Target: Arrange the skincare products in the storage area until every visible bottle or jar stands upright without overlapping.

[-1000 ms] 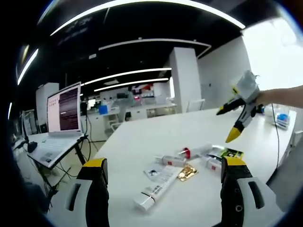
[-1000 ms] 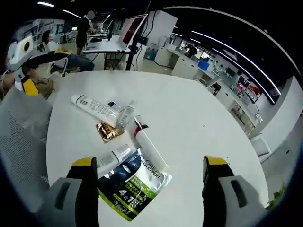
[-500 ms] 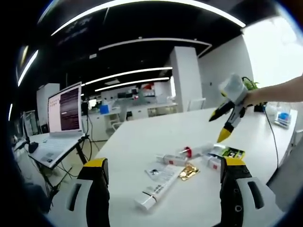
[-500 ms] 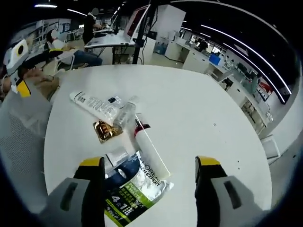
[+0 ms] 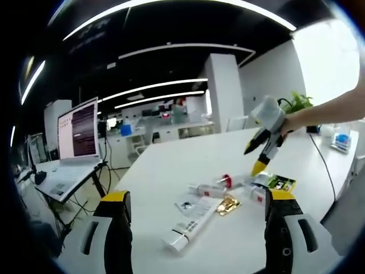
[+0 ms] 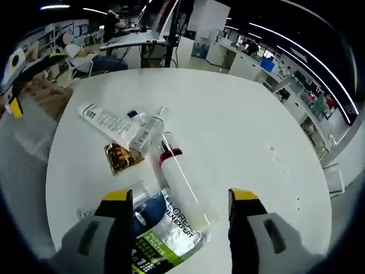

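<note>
Several skincare products lie flat in a cluster on the round white table (image 6: 245, 131). A long white tube (image 6: 107, 121) (image 5: 191, 220), a clear bottle (image 6: 147, 132) (image 5: 204, 190) and a gold sachet (image 6: 118, 155) (image 5: 227, 205) lie together. A white bottle with a red collar (image 6: 185, 185) (image 5: 235, 181) rests partly on a black-and-green pouch (image 6: 162, 237) (image 5: 278, 184). My right gripper (image 6: 179, 220) (image 5: 254, 160) hovers open just above the white bottle and pouch. Back from the cluster my left gripper (image 5: 197, 228) (image 6: 34, 81) is open and holds nothing.
A laptop on a stand (image 5: 77, 132) is beyond the table's left edge. A cable (image 5: 328, 165) runs over the table's right side near a plant (image 5: 296, 103). People sit at desks (image 6: 68, 44) past the far edge.
My right gripper has come down and in toward the cluster, so the white bottle and pouch now sit between its jaws. The left gripper has stayed still.
</note>
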Motion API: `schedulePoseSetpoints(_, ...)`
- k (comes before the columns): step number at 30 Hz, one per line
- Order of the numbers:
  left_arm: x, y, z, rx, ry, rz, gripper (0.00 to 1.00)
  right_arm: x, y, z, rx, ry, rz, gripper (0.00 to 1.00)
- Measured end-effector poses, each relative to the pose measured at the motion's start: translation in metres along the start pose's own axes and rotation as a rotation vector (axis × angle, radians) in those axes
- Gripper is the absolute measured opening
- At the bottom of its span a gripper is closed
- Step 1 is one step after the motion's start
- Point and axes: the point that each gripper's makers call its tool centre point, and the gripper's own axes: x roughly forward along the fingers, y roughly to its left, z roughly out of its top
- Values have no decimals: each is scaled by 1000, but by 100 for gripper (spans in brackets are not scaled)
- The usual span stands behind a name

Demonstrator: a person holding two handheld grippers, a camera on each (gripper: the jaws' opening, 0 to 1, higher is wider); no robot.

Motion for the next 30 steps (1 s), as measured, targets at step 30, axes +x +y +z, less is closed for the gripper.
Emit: schedulePoseSetpoints(30,1,-3,-4,34,16,-3,92,54,7,-14,53,106,95,51)
